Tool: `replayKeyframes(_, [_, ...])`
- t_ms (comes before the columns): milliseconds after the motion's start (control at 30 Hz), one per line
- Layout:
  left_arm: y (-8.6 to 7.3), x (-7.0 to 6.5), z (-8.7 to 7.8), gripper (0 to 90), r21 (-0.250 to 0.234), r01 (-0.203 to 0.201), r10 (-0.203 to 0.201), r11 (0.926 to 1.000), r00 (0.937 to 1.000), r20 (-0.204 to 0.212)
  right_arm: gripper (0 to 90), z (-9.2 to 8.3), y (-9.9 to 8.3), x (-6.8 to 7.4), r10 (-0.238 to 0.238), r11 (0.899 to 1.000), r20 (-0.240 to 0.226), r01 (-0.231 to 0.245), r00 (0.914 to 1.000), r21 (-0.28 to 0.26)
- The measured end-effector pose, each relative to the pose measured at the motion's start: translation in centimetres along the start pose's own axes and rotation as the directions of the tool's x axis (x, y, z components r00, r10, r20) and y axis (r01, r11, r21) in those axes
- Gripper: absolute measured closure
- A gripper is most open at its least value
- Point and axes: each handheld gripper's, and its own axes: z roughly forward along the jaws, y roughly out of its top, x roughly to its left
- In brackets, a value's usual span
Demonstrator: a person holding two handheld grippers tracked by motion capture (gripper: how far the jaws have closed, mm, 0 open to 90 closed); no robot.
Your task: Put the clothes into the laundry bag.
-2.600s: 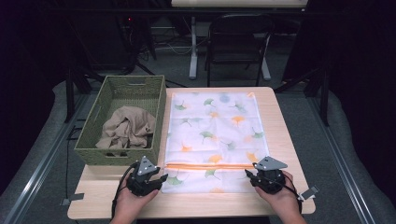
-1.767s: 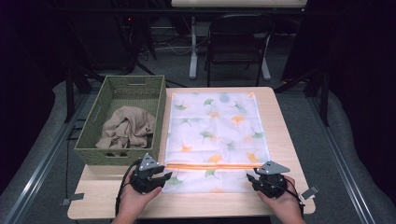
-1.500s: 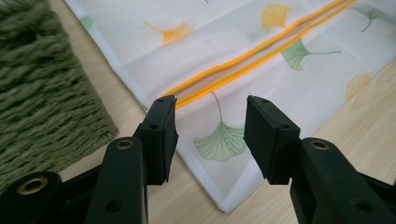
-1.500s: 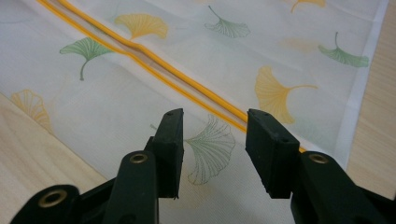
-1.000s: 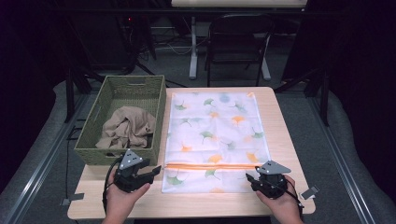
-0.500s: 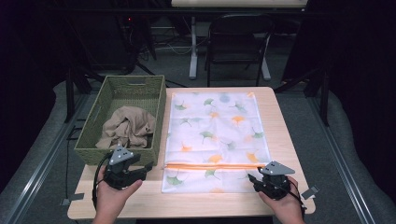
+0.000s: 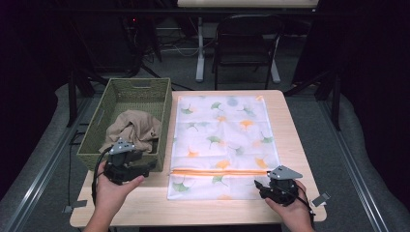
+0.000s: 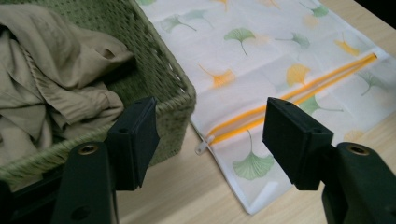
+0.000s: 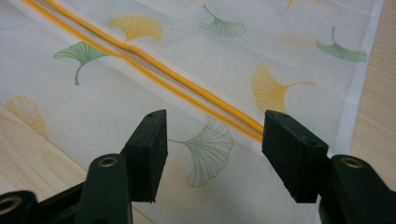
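1. The leaf-printed laundry bag [image 7: 223, 145] lies flat on the wooden table [image 7: 300, 140], its orange zipper [image 7: 220, 171] running across the near end. From the right gripper view the two orange lines look parted, so I take the mouth to be open, though the fabric lies too flat to be sure.

2. The left gripper [image 7: 126, 166] has come away from the bag's near left corner and now hangs over the near edge of the green woven basket [image 7: 96, 140]. Its jaws have just been opening; they stand well spread with nothing between them. In the left gripper view the white zipper pull [image 8: 203, 145] sits loose on the table just past the basket corner.

3. The beige garment [image 7: 133, 130] is bunched inside the basket, at its near end. Swinging that way with spread jaws suggests the left hand is going for the cloth, to feed it into the bag.

4. The right gripper [image 7: 274, 187] rests low over the bag's near right corner, just this side of the zipper. Its jaws have also just been opening, and they stand apart above the fabric without pinching it.
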Motion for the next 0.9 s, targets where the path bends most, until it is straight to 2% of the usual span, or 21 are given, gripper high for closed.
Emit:
replayKeyframes(67, [0.6, 0.3, 0.1, 34.0, 0.017, 0.016, -0.016, 0.9997, 0.9996, -0.024, 38.6, 0.1, 0.0, -0.1, -0.004, 1.000, -0.003, 0.004, 1.0000, 0.003])
replayKeyframes(167, [1.5, 1.0, 0.3, 33.8, 0.038, 0.038, -0.039, 0.9986, 0.9992, 0.011, 38.1, 0.2, 0.0, -0.1, -0.002, 1.000, -0.002, 0.002, 1.0000, 0.013])
replayKeyframes(267, [2.3, 1.5, 0.5, 33.7, 0.045, 0.041, -0.042, 0.9981, 0.9989, 0.021, 37.5, 0.2, 0.0, -0.1, -0.002, 1.000, 0.000, 0.002, 1.0000, 0.016])
replayKeyframes(333, [2.7, 1.7, 0.7, 32.3, 0.048, 0.039, -0.039, 0.9981, 0.9992, 0.001, 37.0, 0.3, -0.1, -0.2, -0.003, 1.000, -0.002, 0.003, 1.0000, 0.016])
replayKeyframes(433, [3.2, 2.3, 1.1, 30.1, 0.059, 0.066, -0.065, 0.9961, 0.9978, -0.012, 35.2, 0.4, -0.2, -0.3, -0.004, 1.000, 0.003, 0.004, 1.0000, 0.025])
replayKeyframes(600, [4.1, 3.1, 1.6, 29.9, 0.093, 0.084, -0.080, 0.9922, 0.9959, -0.041, 34.1, 0.3, -0.2, -0.5, -0.001, 1.000, 0.007, 0.001, 1.0000, 0.020])
replayKeyframes(900, [5.8, 4.5, 0.8, 29.8, 0.091, 0.104, -0.097, 0.9904, 0.9925, -0.074, 33.1, 0.5, -0.3, -0.6, -0.011, 1.000, 0.014, 0.010, 0.9998, 0.025])
